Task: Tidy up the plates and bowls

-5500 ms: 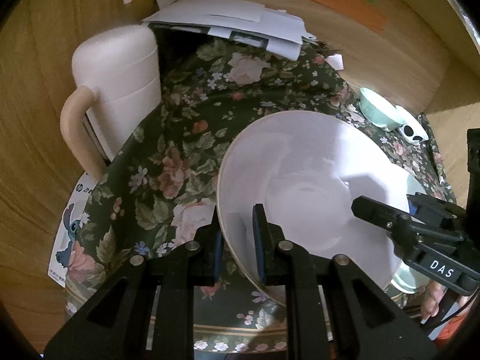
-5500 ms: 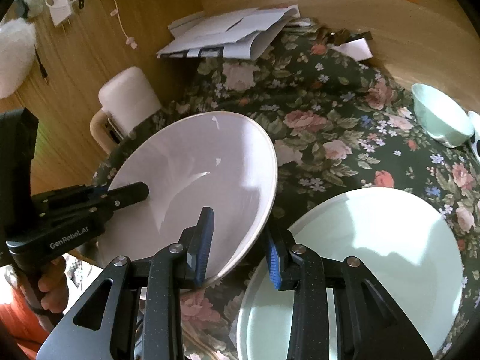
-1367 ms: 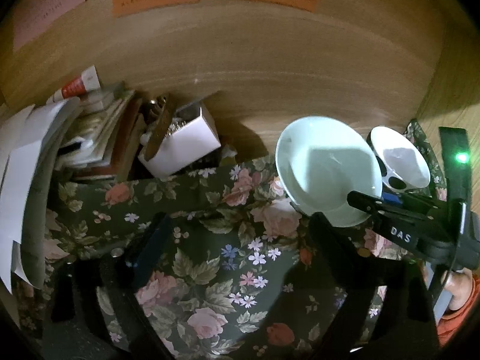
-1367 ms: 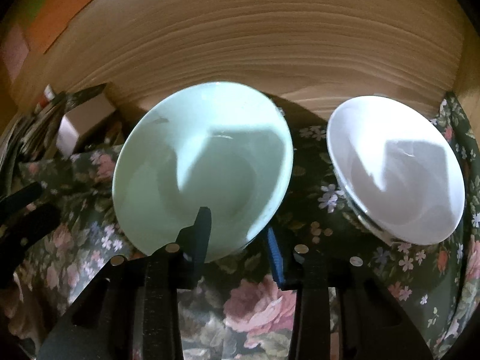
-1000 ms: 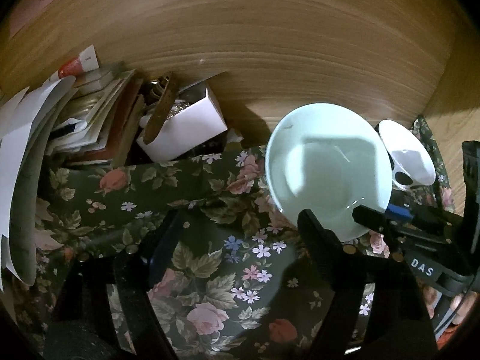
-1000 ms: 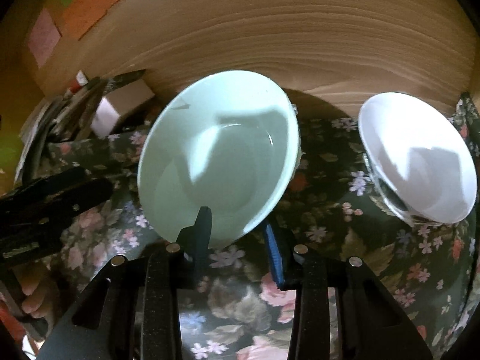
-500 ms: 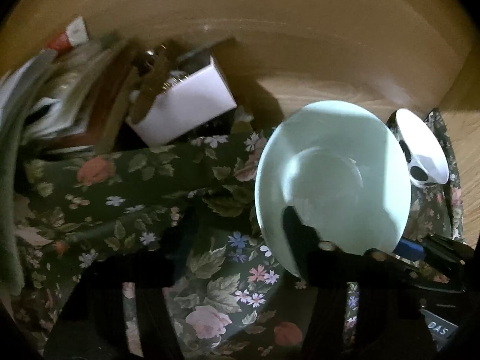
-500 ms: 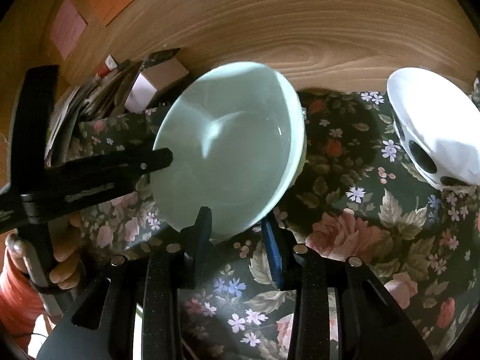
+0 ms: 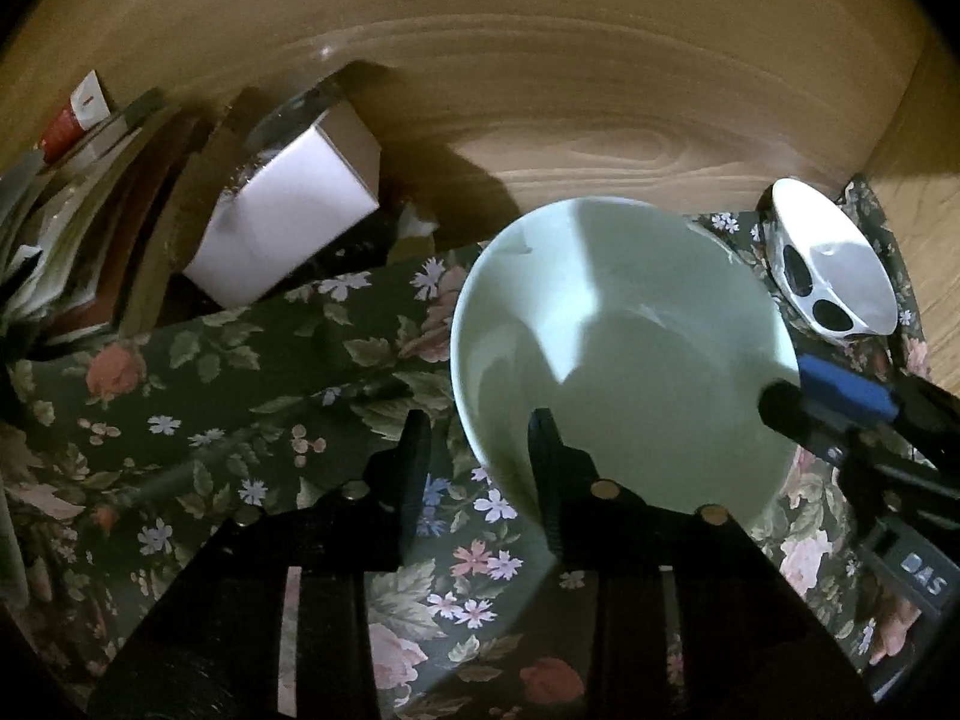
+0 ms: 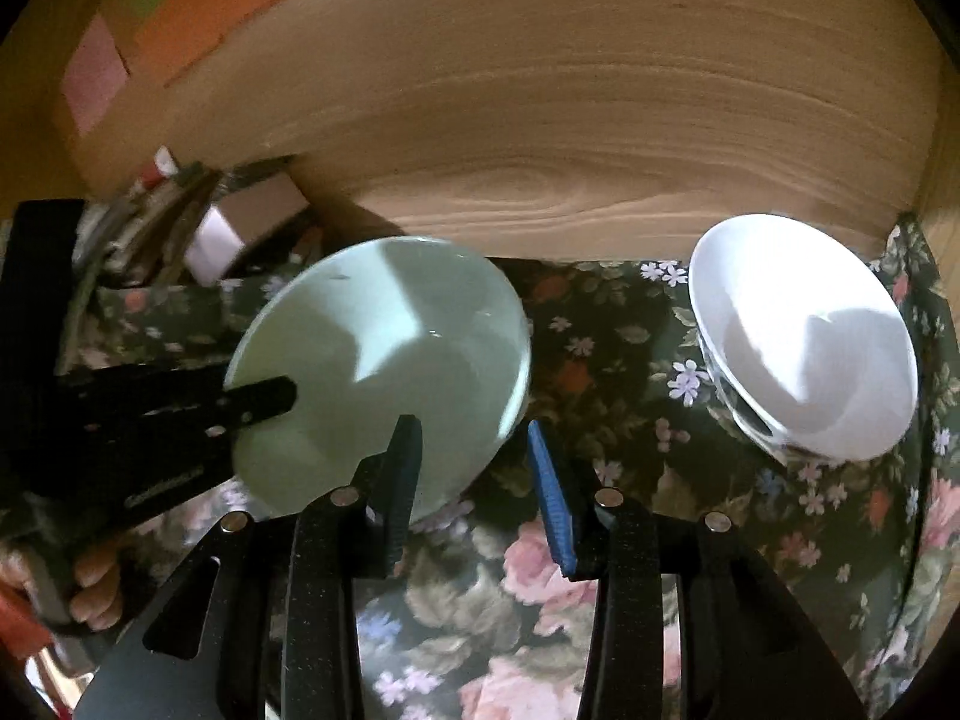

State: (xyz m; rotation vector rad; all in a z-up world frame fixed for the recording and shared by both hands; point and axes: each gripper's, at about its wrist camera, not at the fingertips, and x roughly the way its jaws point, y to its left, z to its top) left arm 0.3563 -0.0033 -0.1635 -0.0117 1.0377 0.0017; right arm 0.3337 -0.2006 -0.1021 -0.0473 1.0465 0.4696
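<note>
A pale green bowl (image 9: 624,354) is held tilted above the floral tablecloth; it also shows in the right wrist view (image 10: 384,372). My left gripper (image 9: 477,444) straddles its near-left rim, one finger inside and one outside, closed on it. My right gripper (image 10: 474,450) straddles the bowl's right rim with a wider gap between its fingers; from the left wrist view its blue-padded fingertips (image 9: 840,390) sit at the rim. A white bowl with black spots (image 10: 804,336) stands to the right, also in the left wrist view (image 9: 834,270).
A wooden wall (image 10: 540,138) rises right behind the bowls. A white box (image 9: 288,222) and a stack of papers and books (image 9: 66,210) lie at the back left. The floral cloth (image 9: 240,372) covers the table.
The left gripper has narrowed from wide open and come onto the green bowl's rim. The right gripper's jaws have widened a little on the bowl, which has shifted left and back toward the wall.
</note>
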